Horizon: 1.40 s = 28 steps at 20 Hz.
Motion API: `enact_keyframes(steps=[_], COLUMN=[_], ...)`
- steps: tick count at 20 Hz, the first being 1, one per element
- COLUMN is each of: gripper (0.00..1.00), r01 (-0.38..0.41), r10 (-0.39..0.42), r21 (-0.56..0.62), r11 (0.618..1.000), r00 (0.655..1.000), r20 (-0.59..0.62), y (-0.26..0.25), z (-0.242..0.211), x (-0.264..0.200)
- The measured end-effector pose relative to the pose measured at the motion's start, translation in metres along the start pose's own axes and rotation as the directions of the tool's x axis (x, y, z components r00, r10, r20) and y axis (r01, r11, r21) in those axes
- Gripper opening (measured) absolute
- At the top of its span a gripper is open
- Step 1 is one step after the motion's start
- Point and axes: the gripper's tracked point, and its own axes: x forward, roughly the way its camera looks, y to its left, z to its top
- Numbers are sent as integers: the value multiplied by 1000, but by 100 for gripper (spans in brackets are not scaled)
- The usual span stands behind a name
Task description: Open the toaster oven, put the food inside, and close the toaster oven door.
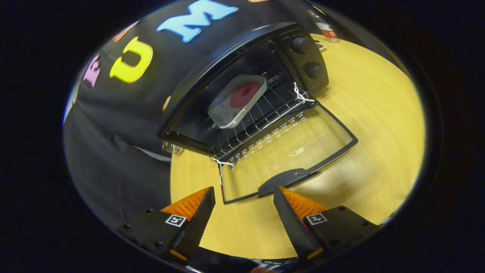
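Observation:
A black toaster oven [303, 57] stands on the wooden table with its glass door [291, 148] folded down flat toward me. On the wire rack [261, 113] inside rests a white tray [237, 100] holding a round red piece of food [244, 94]. The door's handle [288, 178] lies just ahead of my fingers. My gripper [244, 197] is open with nothing between its fingers, hovering over the table a little short of the handle.
The wooden table [379, 125] stretches to the right of the oven. A bottle [324, 26] stands behind the oven near the black cloth wall [113, 132], which hangs to the left. Two knobs [307, 57] sit on the oven's right panel.

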Motion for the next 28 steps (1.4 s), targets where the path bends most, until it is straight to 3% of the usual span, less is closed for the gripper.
enact_keyframes(steps=[3, 7, 11, 20, 28], gripper=[98, 99, 99, 99, 98], r01=[126, 275, 324, 369, 371], r10=[-134, -296, -345, -409, -412], r21=[-150, -336, -467, -411, -401], r11=[981, 901, 823, 834, 838], r00=[990, 955, 938, 912, 911], r20=[-41, -10, 42, -12, -18], y=[-23, -52, -64, -76, -74], z=[-18, -19, -13, -18, -16], x=[-3, -5, 6, 39, 43])
